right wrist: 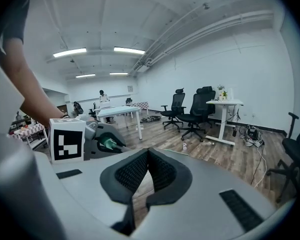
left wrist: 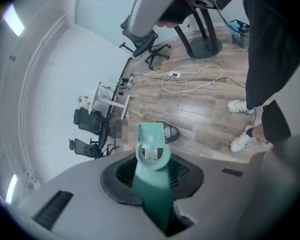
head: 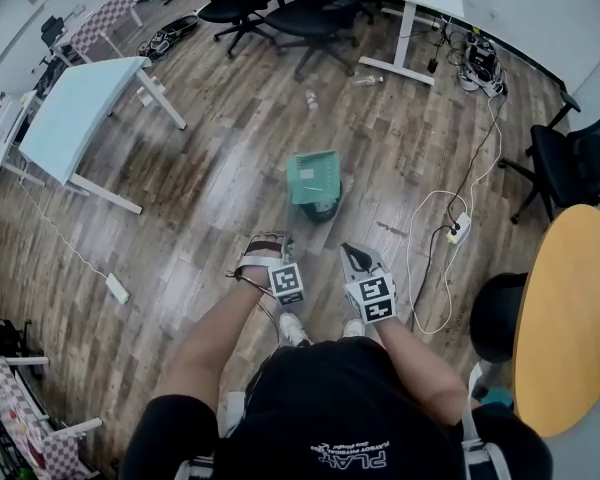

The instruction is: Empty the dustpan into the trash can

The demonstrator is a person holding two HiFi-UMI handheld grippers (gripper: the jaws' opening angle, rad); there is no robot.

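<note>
1. Dustpan sits out ahead of my feet, its pale green plastic scoop above a small, dark, round trash can. I cannot tell whether they touch.
2. My left gripper points steeply down at the floor from an outstretched bare forearm. Its ribbed black pads are clamped on the dustpan's flat green handle.
3. The handle runs away from the jaws to a ring-shaped loop, with the boxy scoop beyond it.
4. My right gripper is held just beside the left one and aimed nearer level, out across the room. Its pad tips meet, with nothing between them.
5. The floor is glossy brown wood-look plank.
</note>
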